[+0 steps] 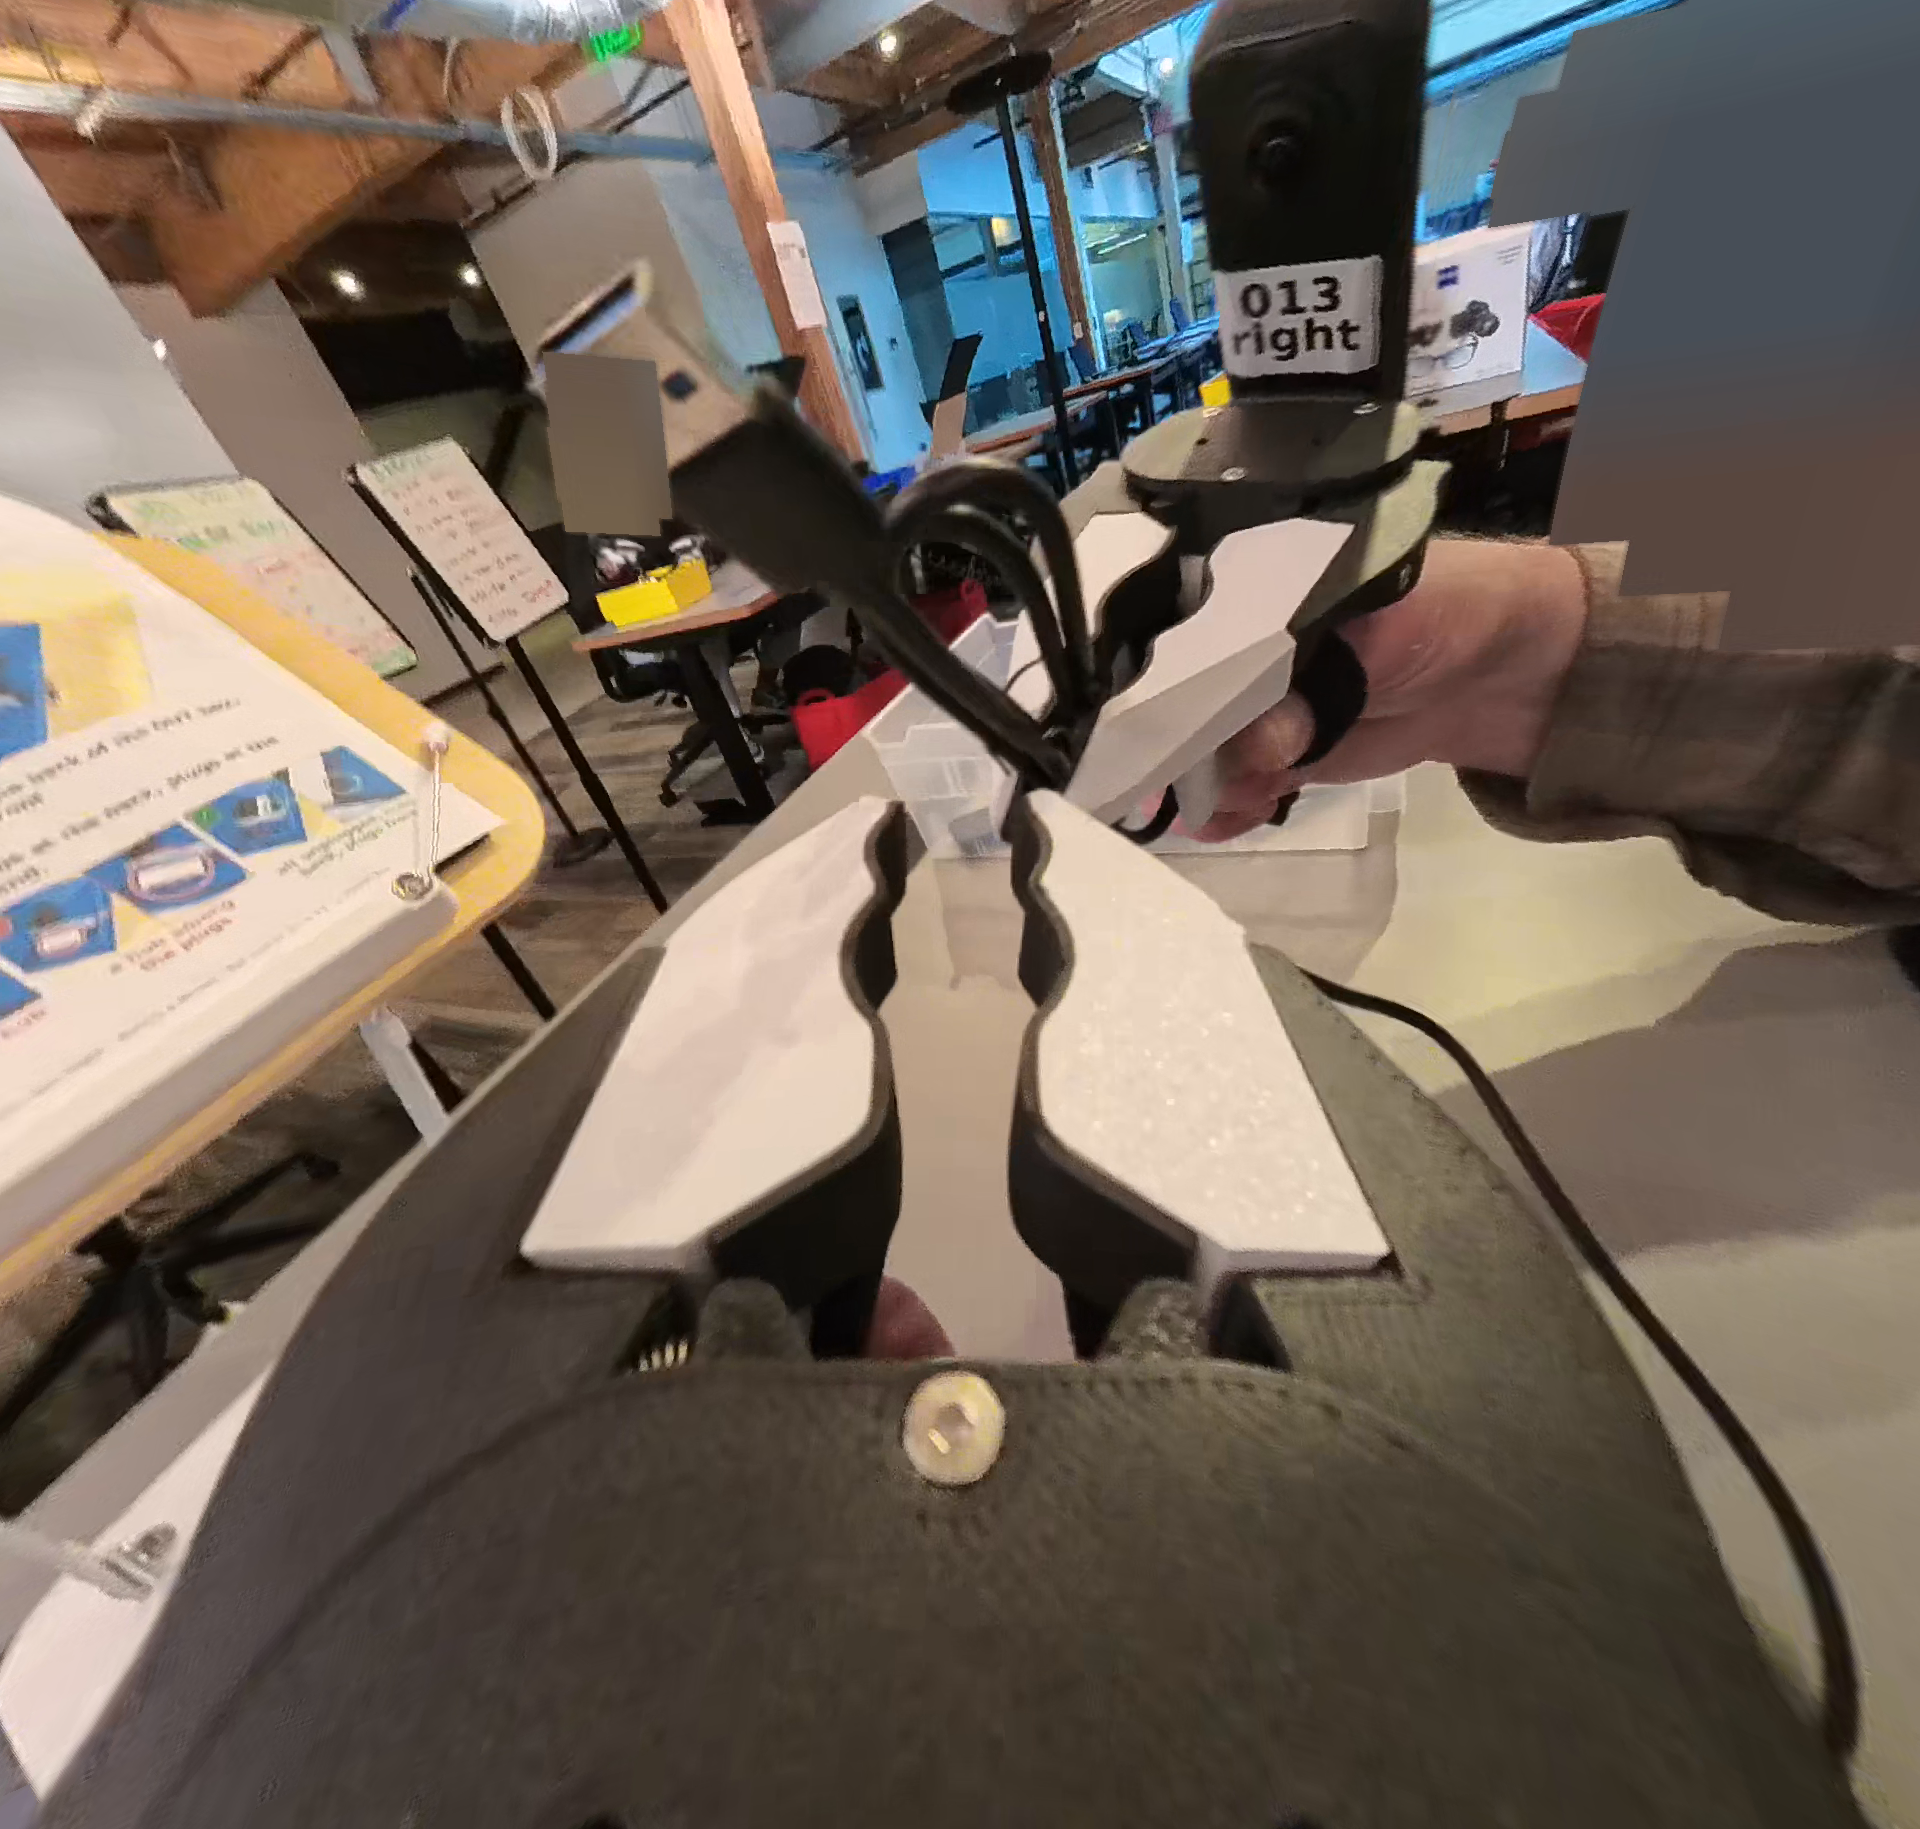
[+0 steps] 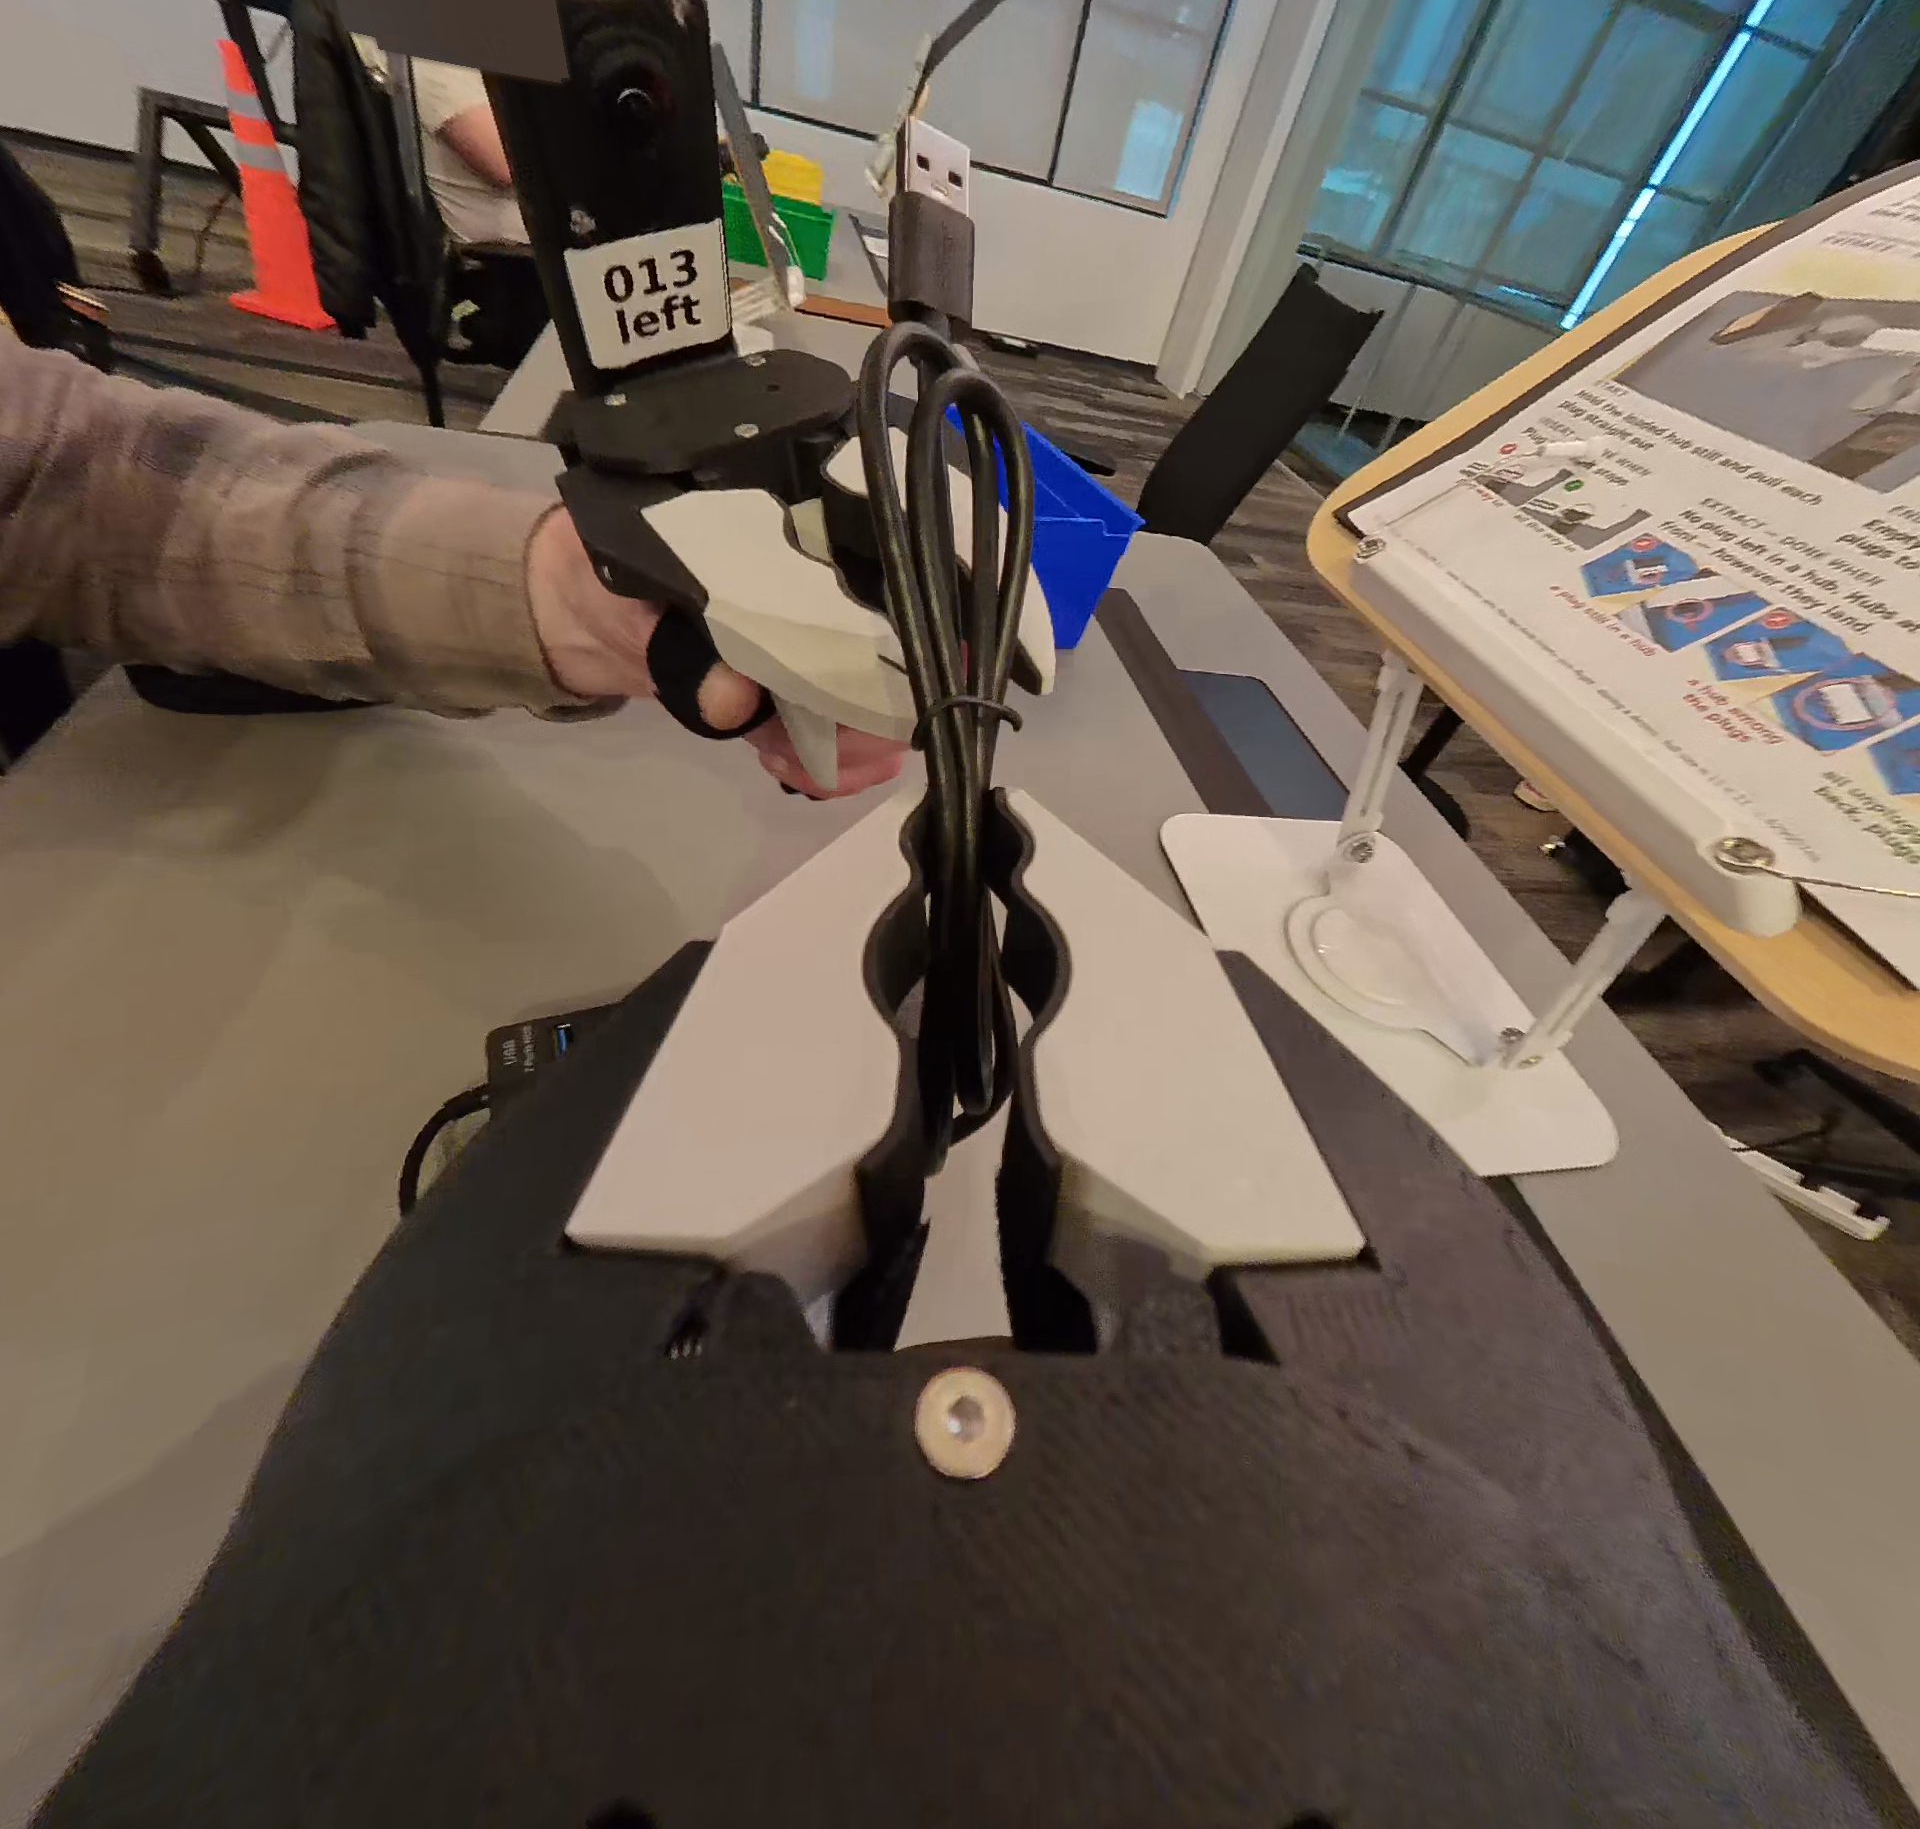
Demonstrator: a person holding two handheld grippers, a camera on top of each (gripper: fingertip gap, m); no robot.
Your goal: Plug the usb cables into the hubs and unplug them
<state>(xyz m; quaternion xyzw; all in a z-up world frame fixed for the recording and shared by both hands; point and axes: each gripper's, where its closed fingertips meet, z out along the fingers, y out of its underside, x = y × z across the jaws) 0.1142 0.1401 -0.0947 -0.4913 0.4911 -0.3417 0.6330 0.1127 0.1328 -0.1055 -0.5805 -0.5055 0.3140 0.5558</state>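
Note:
My right gripper [image 2: 958,811] is shut on a tied bundle of black USB cable [image 2: 961,553] and holds it upright above the grey table [image 2: 312,896]. The cable's silver plug [image 2: 935,174] points up. My left gripper [image 1: 961,811] is open and empty, its tips close to the bundle. It shows behind the cable in the right wrist view [image 2: 966,683]. In the left wrist view the right gripper [image 1: 1065,766] holds the cable [image 1: 987,574] with the blurred plug [image 1: 769,480] up and to the left. A black hub [image 2: 525,1041] lies on the table, mostly hidden under my right gripper.
An instruction sheet on a tilted wooden stand [image 2: 1662,584] rises at the table's edge, also in the left wrist view [image 1: 208,844]. Its white base [image 2: 1382,990] rests on the table. A blue bin [image 2: 1081,543] and a clear box [image 1: 935,751] stand farther off. A black cord [image 1: 1662,1312] crosses the table. The tips of both grippers are at nearly the same place.

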